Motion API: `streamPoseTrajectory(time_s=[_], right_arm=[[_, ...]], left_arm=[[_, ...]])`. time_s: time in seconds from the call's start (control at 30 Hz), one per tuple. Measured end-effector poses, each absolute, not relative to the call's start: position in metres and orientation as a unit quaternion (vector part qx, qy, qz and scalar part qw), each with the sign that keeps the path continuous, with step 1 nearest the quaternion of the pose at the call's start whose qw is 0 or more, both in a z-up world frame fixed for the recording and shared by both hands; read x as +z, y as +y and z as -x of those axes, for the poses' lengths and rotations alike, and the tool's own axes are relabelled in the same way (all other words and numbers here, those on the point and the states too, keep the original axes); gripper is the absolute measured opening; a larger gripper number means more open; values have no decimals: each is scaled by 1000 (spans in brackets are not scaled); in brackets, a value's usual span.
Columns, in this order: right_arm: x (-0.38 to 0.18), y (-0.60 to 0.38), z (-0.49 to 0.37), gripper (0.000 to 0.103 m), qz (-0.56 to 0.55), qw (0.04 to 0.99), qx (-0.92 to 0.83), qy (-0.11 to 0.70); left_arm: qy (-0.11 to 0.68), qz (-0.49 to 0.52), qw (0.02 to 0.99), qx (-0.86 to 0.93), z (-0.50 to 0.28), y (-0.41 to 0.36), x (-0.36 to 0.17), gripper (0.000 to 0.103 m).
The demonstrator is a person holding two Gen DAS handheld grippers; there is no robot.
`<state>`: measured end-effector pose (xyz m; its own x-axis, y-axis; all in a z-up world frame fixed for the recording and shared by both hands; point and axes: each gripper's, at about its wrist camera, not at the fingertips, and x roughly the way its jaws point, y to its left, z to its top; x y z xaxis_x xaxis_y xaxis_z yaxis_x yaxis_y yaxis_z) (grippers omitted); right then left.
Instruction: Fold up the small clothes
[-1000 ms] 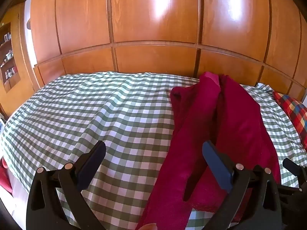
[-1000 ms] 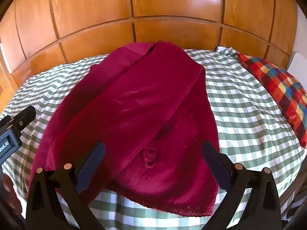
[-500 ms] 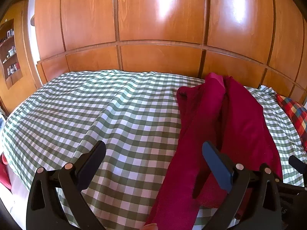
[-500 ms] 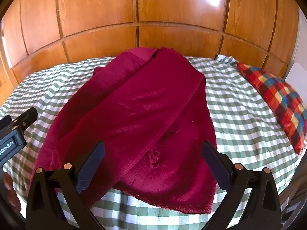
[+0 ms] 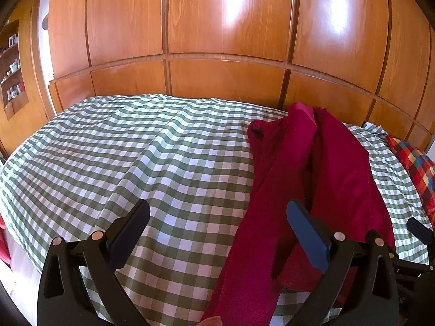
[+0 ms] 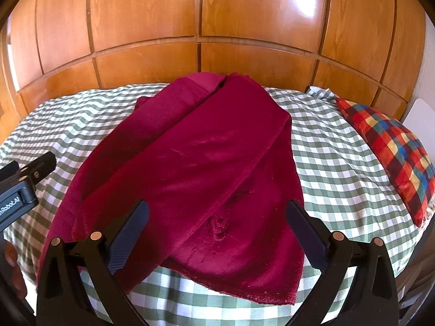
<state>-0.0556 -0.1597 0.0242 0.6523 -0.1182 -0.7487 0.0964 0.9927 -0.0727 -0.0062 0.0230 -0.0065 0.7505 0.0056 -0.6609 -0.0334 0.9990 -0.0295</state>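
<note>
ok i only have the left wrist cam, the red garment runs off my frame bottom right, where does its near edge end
Observer: In the right wrist view the dark red fleece garment stops short of the bed's near side. Its near right corner lies flat on the green checked bedspread.
Operator: are the right jaws on it
Observer: No. The right gripper is open and holds nothing, its jaws spread over the garment's near part.
Operator: anything lumpy there
Observer: One small puckered knot of fabric shows between the jaws, beside the edge of the folded-over flap.
</note>
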Motion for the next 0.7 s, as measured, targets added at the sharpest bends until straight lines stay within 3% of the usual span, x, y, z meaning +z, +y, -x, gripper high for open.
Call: streamPoseTrajectory(time_s=[0.7], right_arm=[[27,-166,59,100,1,910,-65,409]], left_arm=[[346,12,938,13,12,23,-3,100]])
